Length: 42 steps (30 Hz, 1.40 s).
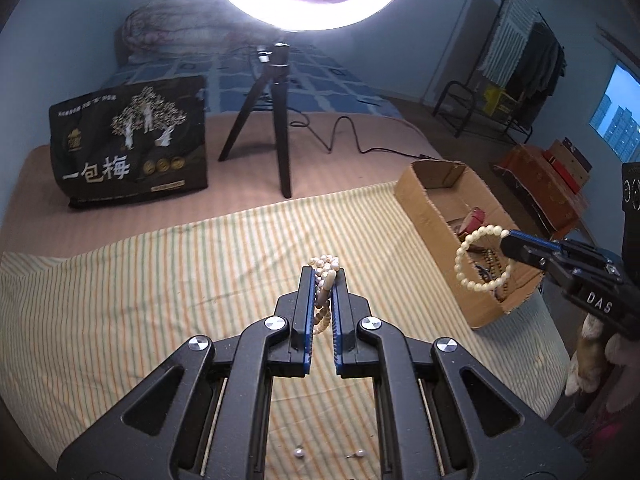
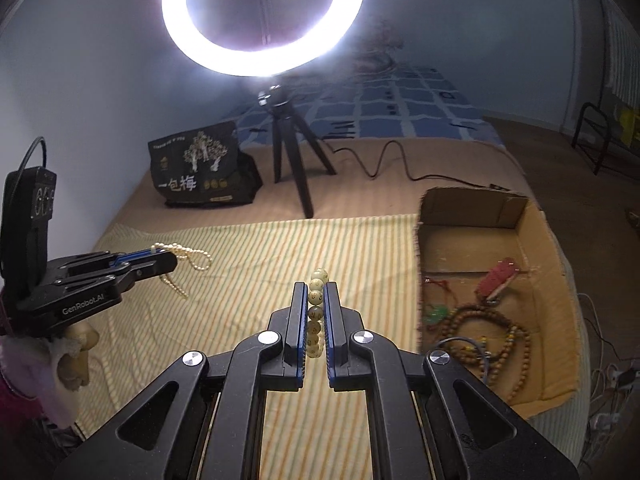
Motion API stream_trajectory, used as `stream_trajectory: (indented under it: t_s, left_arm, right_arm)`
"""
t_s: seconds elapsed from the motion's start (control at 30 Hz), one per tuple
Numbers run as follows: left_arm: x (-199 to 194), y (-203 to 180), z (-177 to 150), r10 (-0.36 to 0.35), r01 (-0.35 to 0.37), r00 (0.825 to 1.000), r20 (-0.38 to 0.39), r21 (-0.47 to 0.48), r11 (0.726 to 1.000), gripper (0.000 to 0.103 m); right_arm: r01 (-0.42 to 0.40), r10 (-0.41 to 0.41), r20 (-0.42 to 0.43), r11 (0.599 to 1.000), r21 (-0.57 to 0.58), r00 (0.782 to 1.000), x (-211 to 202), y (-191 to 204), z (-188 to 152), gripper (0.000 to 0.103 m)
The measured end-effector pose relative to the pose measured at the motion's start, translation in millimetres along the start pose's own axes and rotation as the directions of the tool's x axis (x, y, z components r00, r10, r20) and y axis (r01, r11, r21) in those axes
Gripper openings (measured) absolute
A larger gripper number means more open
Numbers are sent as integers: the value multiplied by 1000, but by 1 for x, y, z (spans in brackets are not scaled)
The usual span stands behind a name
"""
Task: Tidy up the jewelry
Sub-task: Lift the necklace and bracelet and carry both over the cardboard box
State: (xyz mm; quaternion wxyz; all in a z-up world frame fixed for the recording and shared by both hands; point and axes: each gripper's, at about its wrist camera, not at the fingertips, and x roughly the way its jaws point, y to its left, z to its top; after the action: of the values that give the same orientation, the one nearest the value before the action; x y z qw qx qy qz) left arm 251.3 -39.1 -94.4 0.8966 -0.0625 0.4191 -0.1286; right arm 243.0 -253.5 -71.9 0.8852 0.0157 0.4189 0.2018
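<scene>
With my left gripper (image 1: 323, 280) clamping the pearl strand (image 1: 325, 266) and my right gripper (image 2: 316, 292) pinching the bead bracelet (image 2: 316, 300), both must next reach over the cardboard box (image 2: 536, 216).

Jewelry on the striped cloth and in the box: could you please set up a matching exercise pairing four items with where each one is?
Items:
1. pearl necklace
2. pale bead bracelet
3. brown wooden beads
4. loose pearl earrings

Places:
A. lying in the cardboard box
B. clamped in the right gripper
C. lying on the striped cloth
D. clamped in the left gripper

Pairs: 1-D, 2-B, 3-A, 4-C
</scene>
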Motion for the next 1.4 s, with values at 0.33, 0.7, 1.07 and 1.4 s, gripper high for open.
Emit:
stream_trajectory:
  t_s: [0.33, 0.7, 1.07, 1.4]
  left_arm:
    - [16, -40, 18, -50, 49, 999, 14, 33, 998, 5]
    - [47, -102, 56, -115, 112, 993, 32, 88, 990, 5]
    - [83, -155, 87, -145, 139, 989, 34, 132, 982, 5]
    - [115, -180, 95, -124, 122, 992, 2, 149, 981, 5]
  right_arm:
    - [57, -60, 31, 996, 74, 998, -26, -40, -6, 6]
    - [102, -111, 54, 984, 145, 992, -47, -79, -7, 6]
    - [141, -156, 66, 972, 188, 986, -55, -107, -4, 6]
    - [187, -193, 7, 957, 223, 981, -43, -129, -12, 6]
